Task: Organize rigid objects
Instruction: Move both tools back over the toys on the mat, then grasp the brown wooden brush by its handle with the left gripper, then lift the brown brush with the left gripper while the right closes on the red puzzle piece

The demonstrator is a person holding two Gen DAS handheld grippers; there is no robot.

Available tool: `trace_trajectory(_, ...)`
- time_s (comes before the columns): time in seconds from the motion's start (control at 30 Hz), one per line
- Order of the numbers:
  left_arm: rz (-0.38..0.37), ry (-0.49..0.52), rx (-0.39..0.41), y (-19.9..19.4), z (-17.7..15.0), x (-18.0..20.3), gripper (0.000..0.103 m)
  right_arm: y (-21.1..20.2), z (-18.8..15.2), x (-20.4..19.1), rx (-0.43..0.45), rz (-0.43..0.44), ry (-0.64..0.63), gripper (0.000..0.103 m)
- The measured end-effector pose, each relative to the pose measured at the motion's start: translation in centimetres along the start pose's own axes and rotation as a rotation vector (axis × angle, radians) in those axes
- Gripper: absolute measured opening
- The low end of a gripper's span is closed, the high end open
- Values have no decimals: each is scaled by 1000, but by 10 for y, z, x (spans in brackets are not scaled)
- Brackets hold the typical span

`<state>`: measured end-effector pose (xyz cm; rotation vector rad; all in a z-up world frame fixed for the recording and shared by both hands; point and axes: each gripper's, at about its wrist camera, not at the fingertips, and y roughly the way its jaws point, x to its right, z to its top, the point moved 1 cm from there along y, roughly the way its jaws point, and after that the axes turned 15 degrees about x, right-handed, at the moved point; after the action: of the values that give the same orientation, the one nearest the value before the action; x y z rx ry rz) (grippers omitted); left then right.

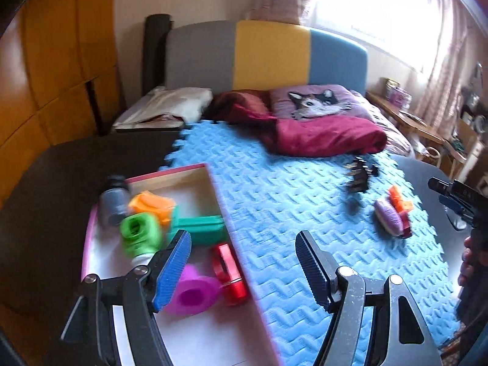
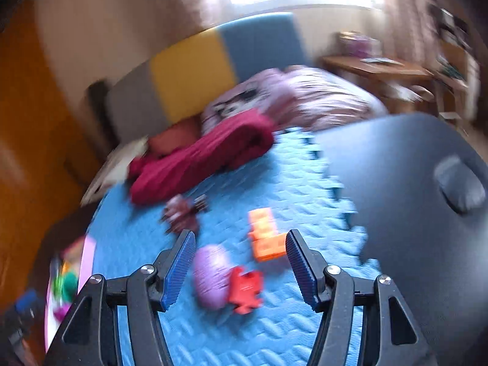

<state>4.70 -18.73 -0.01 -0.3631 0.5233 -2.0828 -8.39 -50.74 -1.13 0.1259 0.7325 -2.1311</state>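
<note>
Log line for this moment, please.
left gripper open over box | right gripper open above purple piece | mat

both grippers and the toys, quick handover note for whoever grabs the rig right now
Left gripper: open, empty, over the box edge.
Right gripper: open, empty, above the purple toy.
Done: grey bottle, orange piece, green ring, teal block, red piece and magenta cup lie in the box.
Left: purple toy, red toy, orange block and dark toy on the blue mat.
</note>
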Motion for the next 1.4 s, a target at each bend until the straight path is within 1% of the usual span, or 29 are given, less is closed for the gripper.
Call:
trace_trajectory(0.07, -34, 6, -15, 12, 5, 15, 72, 2, 3, 10, -6, -14, 48, 63)
trace_trajectory(0.17, -85, 24, -27, 30, 12, 40, 72, 2, 4, 14, -7, -28, 63, 63)
trace_trajectory(0.3, -149, 32, -35, 56, 22, 74, 84, -2, 4, 15, 3, -23, 68, 63)
trace_trajectory(0.33, -163, 35, -37, 63, 24, 84, 86, -1, 3, 16, 3, -20, 72, 63)
trace_trajectory(0.5, -222, 45, -53, 101, 34, 120, 87, -4, 4, 22, 12, -16, 109, 63)
trace_trajectory(0.53, -235, 58, -49, 109, 35, 128, 88, -4, 5, 24, 10, -14, 122, 63)
trace_trajectory(0.6, -259, 91, -48, 120, 34, 138, 93, -2, 5, 27, 0, -11, 143, 63)
trace_trajectory(0.63, -270, 122, -49, 128, 33, 147, 93, -1, 5, 28, -6, -7, 154, 63)
trace_trajectory(0.73, -283, 178, -62, 146, 30, 161, 93, 0, 4, 30, -15, 3, 173, 63)
trace_trajectory(0.83, -285, 177, -86, 166, 27, 166, 92, -1, 5, 29, -13, 11, 178, 63)
trace_trajectory(0.93, -298, 174, -91, 179, 27, 169, 92, -2, 5, 30, -8, 13, 189, 63)
trace_trajectory(1.03, -317, 163, -99, 192, 27, 171, 91, -1, 5, 32, -11, 12, 205, 63)
trace_trajectory(1.07, -319, 161, -96, 195, 28, 172, 89, -1, 5, 33, -13, 12, 208, 63)
trace_trajectory(1.13, -338, 150, -105, 201, 27, 173, 66, 0, 5, 33, -14, 8, 211, 63)
trace_trajectory(1.17, -364, 140, -125, 204, 26, 174, 57, 0, 5, 34, -14, 6, 211, 63)
trace_trajectory(1.3, -374, 119, -104, 196, 22, 172, 55, 2, 4, 38, -19, -5, 226, 63)
trace_trajectory(1.4, -368, 87, -113, 189, 19, 162, 54, 7, 1, 42, -41, 2, 255, 63)
